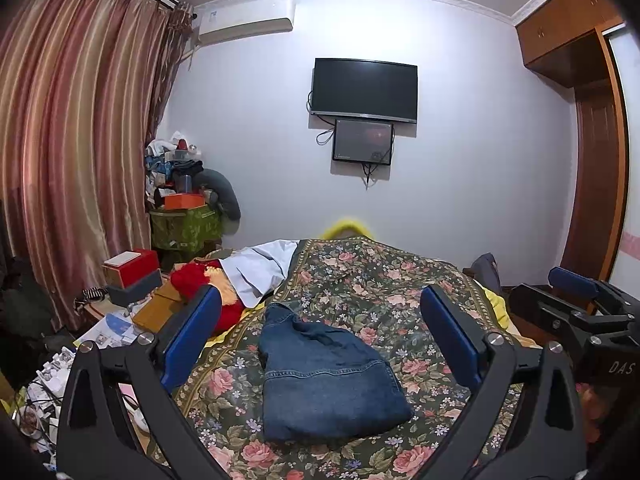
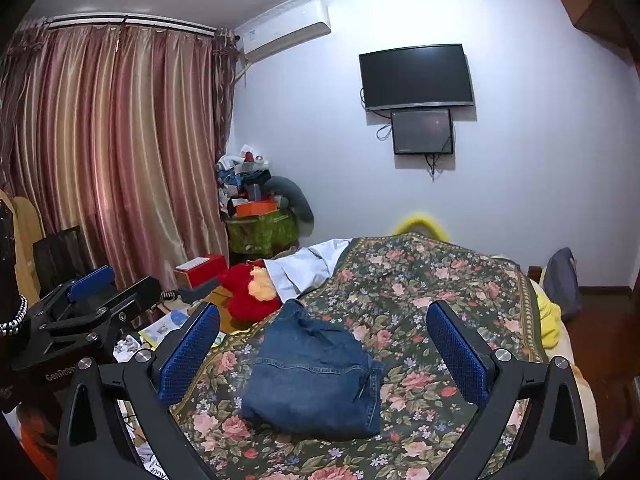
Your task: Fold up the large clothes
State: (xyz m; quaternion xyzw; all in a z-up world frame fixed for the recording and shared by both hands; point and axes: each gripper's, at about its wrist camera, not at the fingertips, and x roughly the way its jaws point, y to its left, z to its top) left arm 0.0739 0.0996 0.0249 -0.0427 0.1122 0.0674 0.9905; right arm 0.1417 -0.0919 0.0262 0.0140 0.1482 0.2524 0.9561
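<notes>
Folded jeans [image 1: 328, 376] lie on the floral bedspread [image 1: 400, 292] at the near middle of the bed. The left claw [image 1: 320, 328] is released, its blue pads spread wide either side of the jeans and clear of them. The right claw [image 2: 324, 336] is likewise released, with nothing between its pads. In the left wrist view the right claw shows at the right edge. A red plush toy [image 2: 252, 292] lies beyond the jeans to the left, beside a white cloth [image 2: 308, 264].
</notes>
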